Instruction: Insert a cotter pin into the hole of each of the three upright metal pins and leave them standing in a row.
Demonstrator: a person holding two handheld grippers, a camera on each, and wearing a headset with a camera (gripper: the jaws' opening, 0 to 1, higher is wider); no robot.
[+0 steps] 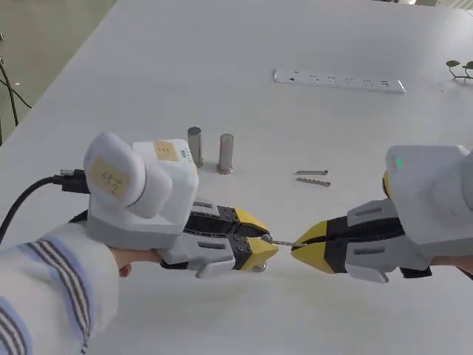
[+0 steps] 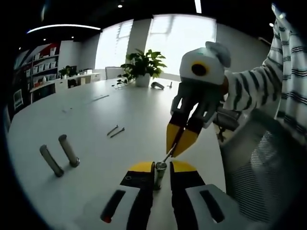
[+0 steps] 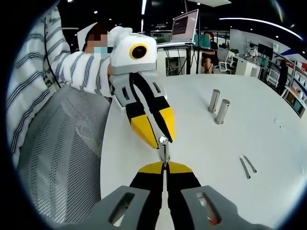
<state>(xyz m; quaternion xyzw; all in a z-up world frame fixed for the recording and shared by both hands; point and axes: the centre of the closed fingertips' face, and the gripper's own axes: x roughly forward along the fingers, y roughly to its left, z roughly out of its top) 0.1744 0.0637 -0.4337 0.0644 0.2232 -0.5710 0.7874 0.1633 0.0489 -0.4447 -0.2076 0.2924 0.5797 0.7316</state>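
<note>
Steel-grey, the held metal pin (image 2: 160, 173) is clamped between the yellow tips of the left claw (image 2: 161, 168), low over the near part of the bench (image 1: 148, 66). The cotter pin (image 3: 165, 156) is pinched in the right claw (image 3: 165, 167), whose jaws are closed flat on its shank. Its free end meets the top of the held metal pin. Whether that end has entered the hole cannot be determined.

Likely faults from this position:

- Misalignment. If the cotter pin is not in line with the hole, it will probably skid off the round wall.
- Rotation. The held metal pin is smooth and round, so a side load may turn it in the grip and swing the hole away.
- Buckling. The cotter pin is thin, and pushing it against solid metal may bend or splay it.
- Tip contact. The two claws are nearly nose to nose and may collide before the cotter pin is fully through.

The two upright metal pins (image 1: 226, 153) stand side by side just behind the left claw, where a careless lift could topple them. The spare cotter pins (image 1: 312, 173) lie near them, within sweeping range of the right claw.
</note>
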